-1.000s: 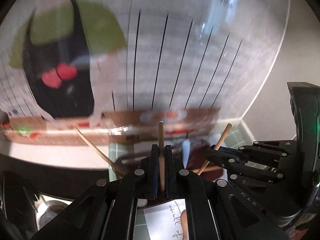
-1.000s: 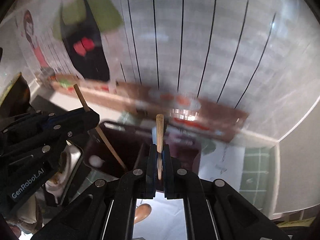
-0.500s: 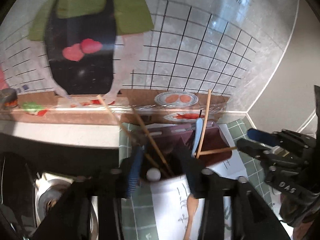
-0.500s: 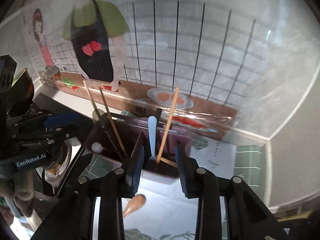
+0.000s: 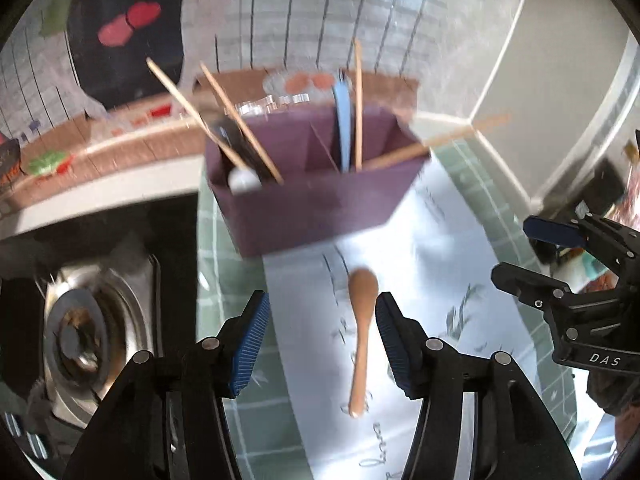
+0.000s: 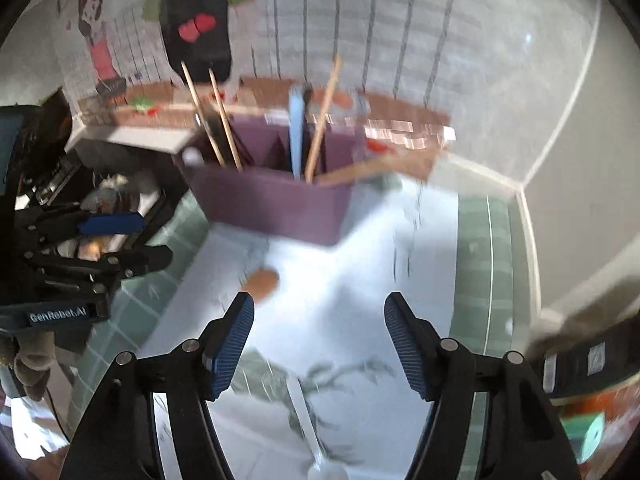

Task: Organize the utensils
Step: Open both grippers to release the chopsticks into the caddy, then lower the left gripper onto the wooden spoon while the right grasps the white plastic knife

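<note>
Blue-padded jaws of the left claw (image 5: 318,340) fill the lower centre of the left wrist view; they are opening, with nothing gripped. Between and beyond them a small light-brown wooden spoon (image 5: 362,332) lies flat on a white printed paper sheet (image 5: 448,280), bowl towards the top of the frame, handle towards the camera. In the right wrist view the right claw (image 6: 318,344) is likewise opening and empty; a pale translucent utensil (image 6: 304,412), blurred, lies on the sheet at lower centre between its jaws. The green tiled worktop (image 5: 224,248) carries the sheet. A steel gas burner (image 5: 76,336) sits at lower left.

Farther up, at mid-frame, stands a purple partitioned utensil box (image 5: 316,196). Its left compartment holds two slanting wooden chopsticks (image 5: 240,120) and a white ball-ended item; the middle holds a light-blue utensil (image 5: 342,120) and an upright wooden stick (image 5: 357,100); another wooden stick (image 5: 436,142) leans out over the right rim.

Step in hand, as judged: both claws are empty and lowered over loose utensils yet to be sorted. Next, the left claw should descend astride the spoon handle and close; the right should align with the pale utensil. A flat-lying handle may slip.
</note>
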The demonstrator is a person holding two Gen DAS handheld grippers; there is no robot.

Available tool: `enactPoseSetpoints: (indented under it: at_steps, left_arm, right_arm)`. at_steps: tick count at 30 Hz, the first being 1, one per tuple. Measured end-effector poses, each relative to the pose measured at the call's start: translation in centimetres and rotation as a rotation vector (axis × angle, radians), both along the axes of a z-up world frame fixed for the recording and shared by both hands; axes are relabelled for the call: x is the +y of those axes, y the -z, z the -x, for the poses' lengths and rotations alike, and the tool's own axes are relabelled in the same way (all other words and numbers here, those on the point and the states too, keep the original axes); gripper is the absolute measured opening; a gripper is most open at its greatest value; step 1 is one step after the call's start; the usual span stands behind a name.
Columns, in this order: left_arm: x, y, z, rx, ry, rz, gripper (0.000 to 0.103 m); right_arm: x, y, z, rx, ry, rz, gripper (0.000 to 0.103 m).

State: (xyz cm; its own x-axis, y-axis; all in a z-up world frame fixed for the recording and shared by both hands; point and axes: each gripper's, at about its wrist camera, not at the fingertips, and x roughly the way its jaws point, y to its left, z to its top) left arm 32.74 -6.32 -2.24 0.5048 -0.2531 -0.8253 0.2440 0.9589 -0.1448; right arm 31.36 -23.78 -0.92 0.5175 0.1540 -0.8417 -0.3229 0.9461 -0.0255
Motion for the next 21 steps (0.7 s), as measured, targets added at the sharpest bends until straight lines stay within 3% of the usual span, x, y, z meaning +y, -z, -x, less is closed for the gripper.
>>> enactPoseSetpoints:
  at_steps: [7,11,19,21]
  left_arm:
    - [-0.4,3.6,3.0,0.084,-0.045,0.023,0.057]
    - [0.0,5.2,4.6,0.124,-0.071,0.048,0.058]
    - [-0.2,6.9,6.4,0.148,-0.044,0.009,0.058]
    - [-0.2,7.0,6.4,0.151,-0.039,0.009,0.058]
  right_arm:
    - [-1.2,5.0,3.5,0.114,-0.027,-0.004,0.064]
    - [-1.1,7.1,4.9,0.150,-0.046,0.002,0.052]
    - [-1.9,8.7,4.9,0.190,-0.024,-0.023,0.037]
    - [-1.9,8.9,4.9,0.195,-0.024,-0.022,0.029]
